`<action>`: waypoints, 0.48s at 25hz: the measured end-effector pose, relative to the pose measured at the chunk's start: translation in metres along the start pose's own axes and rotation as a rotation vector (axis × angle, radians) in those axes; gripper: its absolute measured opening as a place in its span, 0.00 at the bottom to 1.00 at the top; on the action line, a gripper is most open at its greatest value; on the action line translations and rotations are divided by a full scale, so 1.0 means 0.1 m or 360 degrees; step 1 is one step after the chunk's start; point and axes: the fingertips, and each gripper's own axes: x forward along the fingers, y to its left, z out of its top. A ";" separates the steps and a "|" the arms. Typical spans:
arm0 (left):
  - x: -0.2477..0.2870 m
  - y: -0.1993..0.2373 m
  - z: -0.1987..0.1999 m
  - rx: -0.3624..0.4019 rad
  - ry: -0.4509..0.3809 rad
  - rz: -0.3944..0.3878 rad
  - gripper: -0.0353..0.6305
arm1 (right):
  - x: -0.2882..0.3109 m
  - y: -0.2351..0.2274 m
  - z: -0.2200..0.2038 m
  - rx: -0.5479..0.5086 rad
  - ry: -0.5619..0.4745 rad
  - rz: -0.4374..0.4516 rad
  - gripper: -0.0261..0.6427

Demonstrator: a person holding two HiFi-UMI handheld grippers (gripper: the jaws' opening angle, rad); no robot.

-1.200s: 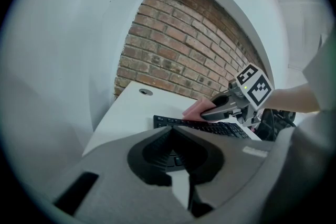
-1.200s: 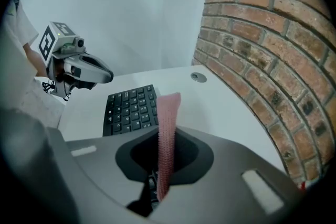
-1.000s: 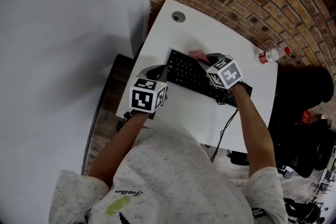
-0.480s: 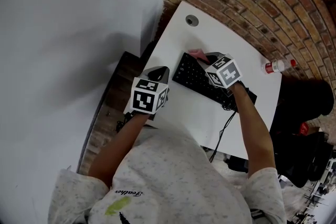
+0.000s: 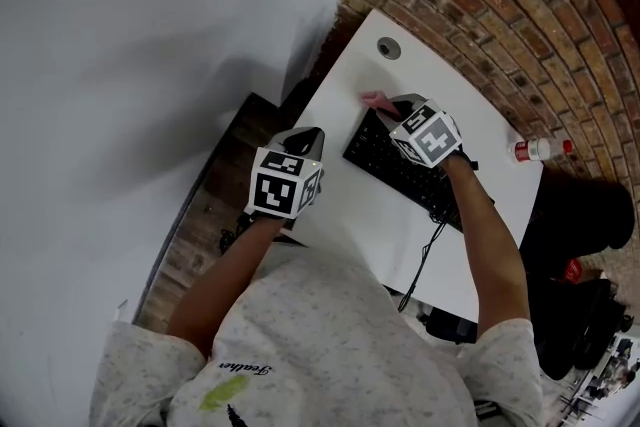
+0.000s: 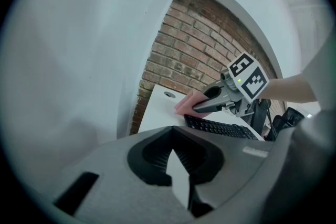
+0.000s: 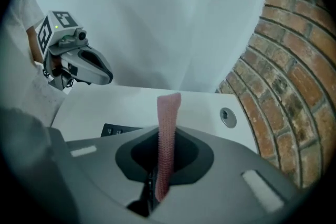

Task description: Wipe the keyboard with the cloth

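Note:
A black keyboard [image 5: 410, 170] lies slantwise on the white desk [image 5: 350, 205]. My right gripper [image 5: 398, 107] is shut on a pink cloth [image 5: 376, 100], held over the keyboard's far left corner. In the right gripper view the cloth [image 7: 168, 128] stands up from between the jaws [image 7: 164, 165], with the keyboard [image 7: 113, 130] just below. My left gripper [image 5: 306, 139] hovers at the desk's left edge, apart from the keyboard, jaws together with nothing in them. The left gripper view shows its jaws [image 6: 176, 165], the cloth [image 6: 185, 104] and the keyboard [image 6: 220, 127].
A round cable grommet [image 5: 388, 47] sits in the desk's far corner. A small bottle with a red cap [image 5: 535, 150] lies at the right edge. The keyboard's cable [image 5: 425, 250] runs off the near edge. A brick wall and a white wall close in the far sides.
The right gripper has carried the cloth along the keyboard to its far left corner. The head camera has shifted, so the desk sits further right. The left gripper has hardly moved.

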 end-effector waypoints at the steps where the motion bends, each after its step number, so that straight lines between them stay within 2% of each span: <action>1: 0.00 0.01 0.00 -0.0004 -0.0001 0.0003 0.04 | 0.00 -0.01 0.02 -0.0075 0.0019 -0.0010 0.07; 6: -0.01 0.06 0.01 -0.0028 -0.0004 0.0016 0.04 | 0.01 0.00 0.14 -0.0605 0.0139 -0.0078 0.07; 12: -0.07 0.07 -0.06 -0.0059 -0.0025 0.0055 0.04 | 0.10 0.22 0.14 -0.0943 0.0189 -0.0030 0.07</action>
